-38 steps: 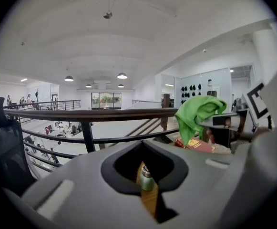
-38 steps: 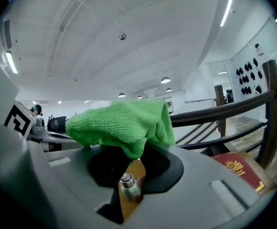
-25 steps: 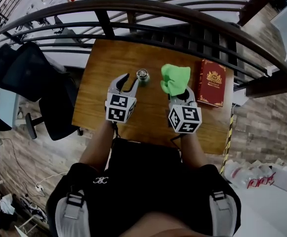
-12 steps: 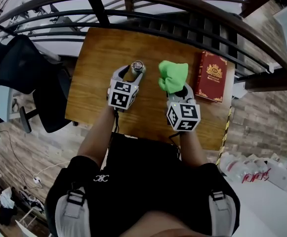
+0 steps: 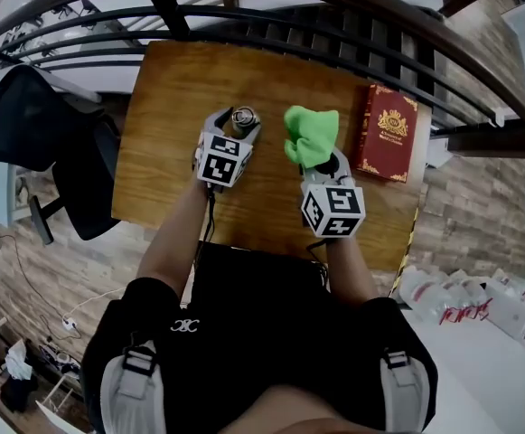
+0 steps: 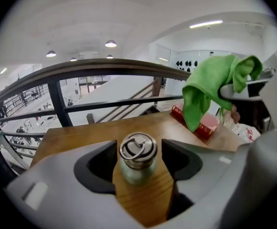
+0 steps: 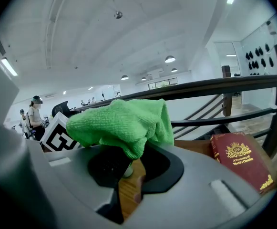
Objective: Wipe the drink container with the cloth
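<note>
One steel drink container (image 5: 243, 117) inside left claw (image 5: 235, 127), jaws just opened apart, one green cloth (image 5: 311, 136) clamped in right claw (image 5: 323, 164), one red book (image 5: 387, 134)

The head view looks steeply down from above the person onto the wooden table (image 5: 167, 98), from far enough to take in its whole top. The left gripper view sits low over the table, faces the railing (image 6: 105, 67) and is very close to the bottle (image 6: 137, 159). The right gripper view is equally low, with the green cloth (image 7: 121, 123) right before its lens. All three views share the red book (image 5: 387, 134), the cloth and the railing.
</note>
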`<move>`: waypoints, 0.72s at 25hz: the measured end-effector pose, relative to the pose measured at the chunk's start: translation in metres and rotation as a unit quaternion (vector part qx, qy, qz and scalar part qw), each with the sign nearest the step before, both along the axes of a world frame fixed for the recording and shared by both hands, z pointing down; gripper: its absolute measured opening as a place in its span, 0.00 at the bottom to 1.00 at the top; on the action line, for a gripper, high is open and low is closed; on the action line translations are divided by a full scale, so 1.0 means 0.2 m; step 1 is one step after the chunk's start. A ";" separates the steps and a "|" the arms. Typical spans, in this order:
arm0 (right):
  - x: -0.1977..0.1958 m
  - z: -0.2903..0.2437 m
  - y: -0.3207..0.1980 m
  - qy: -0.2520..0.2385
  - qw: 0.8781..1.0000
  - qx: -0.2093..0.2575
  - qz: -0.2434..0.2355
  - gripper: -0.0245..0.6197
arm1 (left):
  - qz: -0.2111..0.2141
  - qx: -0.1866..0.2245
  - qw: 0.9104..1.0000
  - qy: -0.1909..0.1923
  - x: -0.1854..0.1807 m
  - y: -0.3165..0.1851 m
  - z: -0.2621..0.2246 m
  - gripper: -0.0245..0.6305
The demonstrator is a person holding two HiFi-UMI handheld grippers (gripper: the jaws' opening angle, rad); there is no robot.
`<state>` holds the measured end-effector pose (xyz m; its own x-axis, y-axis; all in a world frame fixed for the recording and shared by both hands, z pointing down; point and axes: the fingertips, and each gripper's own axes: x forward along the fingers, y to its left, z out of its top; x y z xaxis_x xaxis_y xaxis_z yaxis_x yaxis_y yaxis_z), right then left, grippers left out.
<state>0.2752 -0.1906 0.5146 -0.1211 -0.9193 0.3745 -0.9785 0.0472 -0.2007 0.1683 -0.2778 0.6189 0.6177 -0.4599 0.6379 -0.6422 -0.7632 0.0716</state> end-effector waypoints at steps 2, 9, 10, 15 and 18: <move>0.00 0.01 -0.02 -0.005 1.000 -0.002 -0.003 0.13 | 0.007 0.003 1.000 -0.009 0.02 -0.02 0.02 0.53; 0.00 0.05 -0.04 -0.003 1.000 -0.012 -0.015 0.13 | 0.022 0.028 0.998 -0.043 0.03 -0.03 0.07 0.52; -0.01 0.05 -0.05 -0.003 1.000 -0.012 -0.016 0.13 | 0.023 0.032 0.998 -0.046 0.03 -0.02 0.07 0.52; -0.05 0.04 -0.08 -0.005 1.000 -0.009 -0.026 0.13 | 0.030 0.033 0.998 -0.050 0.01 0.01 0.08 0.52; -0.09 0.02 -0.09 -0.002 0.999 -0.007 -0.037 0.13 | 0.029 0.033 0.998 -0.049 -0.02 0.03 0.07 0.52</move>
